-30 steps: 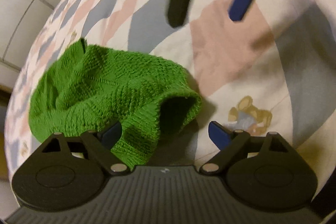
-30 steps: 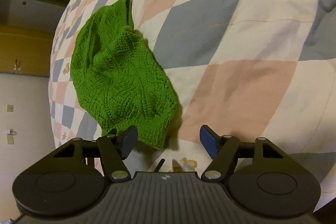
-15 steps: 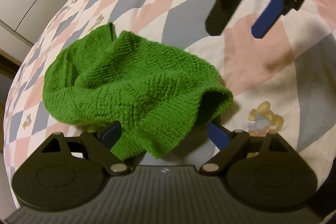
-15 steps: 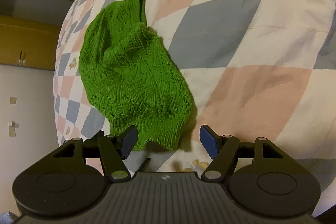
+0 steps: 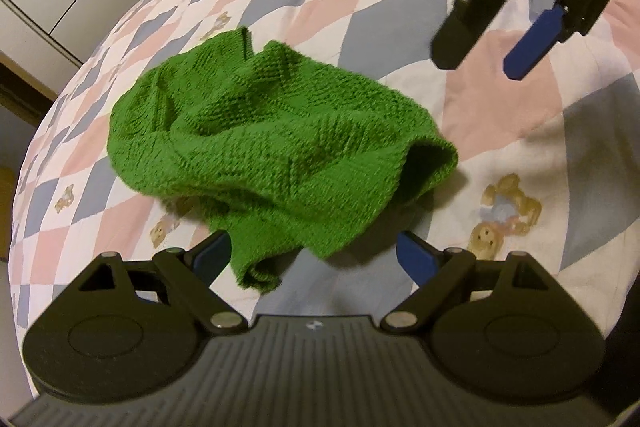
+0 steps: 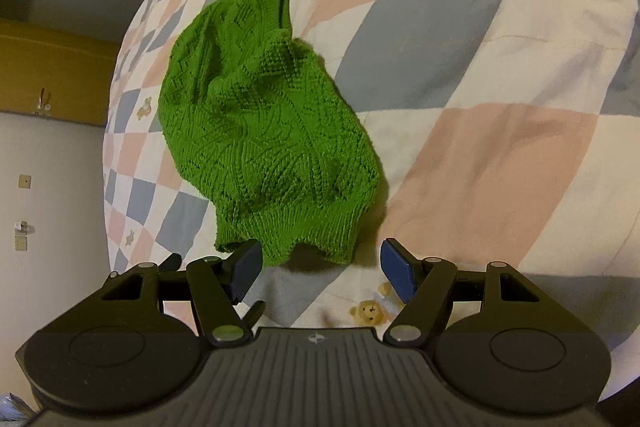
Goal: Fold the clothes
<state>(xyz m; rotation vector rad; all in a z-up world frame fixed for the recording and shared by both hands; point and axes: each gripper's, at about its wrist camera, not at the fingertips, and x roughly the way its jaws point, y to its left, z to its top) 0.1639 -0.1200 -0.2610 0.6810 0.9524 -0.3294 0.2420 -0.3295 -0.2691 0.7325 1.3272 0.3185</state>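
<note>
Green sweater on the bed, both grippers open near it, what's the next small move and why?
Probably lower the left gripper onto the near hem and close. The sweater lies crumpled on the quilt, its hem between the open fingers and ungripped. The right gripper is open too, at its own edge.

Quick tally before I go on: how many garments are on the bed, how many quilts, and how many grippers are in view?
Green knitted garment: 1, crumpled on the quilt
Patchwork quilt: 1
Grippers: 2, the left gripper and the right gripper, both open and holding nothing
Total: 4
</note>
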